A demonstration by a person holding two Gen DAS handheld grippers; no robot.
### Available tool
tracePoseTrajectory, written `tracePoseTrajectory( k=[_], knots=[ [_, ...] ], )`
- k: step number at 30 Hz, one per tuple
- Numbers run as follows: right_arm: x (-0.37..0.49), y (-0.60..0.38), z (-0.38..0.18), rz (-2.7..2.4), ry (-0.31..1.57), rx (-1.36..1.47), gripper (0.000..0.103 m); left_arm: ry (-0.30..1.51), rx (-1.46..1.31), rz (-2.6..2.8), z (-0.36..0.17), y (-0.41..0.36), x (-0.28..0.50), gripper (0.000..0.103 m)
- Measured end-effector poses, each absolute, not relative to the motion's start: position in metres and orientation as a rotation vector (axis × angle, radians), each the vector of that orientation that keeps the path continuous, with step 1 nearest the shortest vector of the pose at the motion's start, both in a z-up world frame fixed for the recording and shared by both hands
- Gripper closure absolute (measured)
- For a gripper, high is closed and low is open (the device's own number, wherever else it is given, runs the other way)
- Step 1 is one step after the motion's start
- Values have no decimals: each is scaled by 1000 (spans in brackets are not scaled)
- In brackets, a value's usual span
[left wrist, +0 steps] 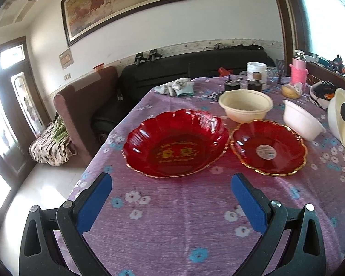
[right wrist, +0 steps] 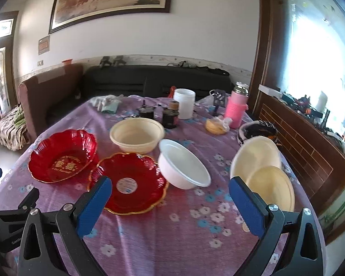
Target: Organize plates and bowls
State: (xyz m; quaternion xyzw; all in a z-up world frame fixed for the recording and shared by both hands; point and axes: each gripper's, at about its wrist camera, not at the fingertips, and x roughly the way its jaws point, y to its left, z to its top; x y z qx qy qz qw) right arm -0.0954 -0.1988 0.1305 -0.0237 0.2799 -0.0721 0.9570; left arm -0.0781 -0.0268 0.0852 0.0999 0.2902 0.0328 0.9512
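The left gripper [left wrist: 171, 184] hovers above the near part of the purple flowered tablecloth [left wrist: 184, 230], jaws spread wide apart and empty. Just beyond its fingertips, roughly centred between them, sits the large red scalloped plate [left wrist: 176, 143]; the smaller red plate [left wrist: 268, 147] lies just beside it, toward the right finger. The right gripper [right wrist: 170, 187] is likewise spread wide and holds nothing. The smaller red plate [right wrist: 128, 182] lies partly behind its left finger [right wrist: 94, 204]; the white bowl [right wrist: 184, 164], tilted, rests between the fingers and slightly farther on, against that plate's rim. Two cream lids [right wrist: 262, 168] overlap behind the right finger [right wrist: 247, 204]. Farther back stands the cream bowl [right wrist: 136, 134], upright. Beyond it are dark jars [right wrist: 170, 117], a white canister [right wrist: 184, 103] and a pink bottle [right wrist: 235, 108].
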Motion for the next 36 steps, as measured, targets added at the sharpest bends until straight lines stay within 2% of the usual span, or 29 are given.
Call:
tracePoseTrajectory(
  k=[11, 36],
  knots=[
    [-110, -236, 130, -190, 554, 7, 0, 574, 257, 39, 90, -59, -88, 0],
    [-129, -240, 138, -197, 499, -5, 0, 563, 270, 33, 93, -65, -97, 0]
  ],
)
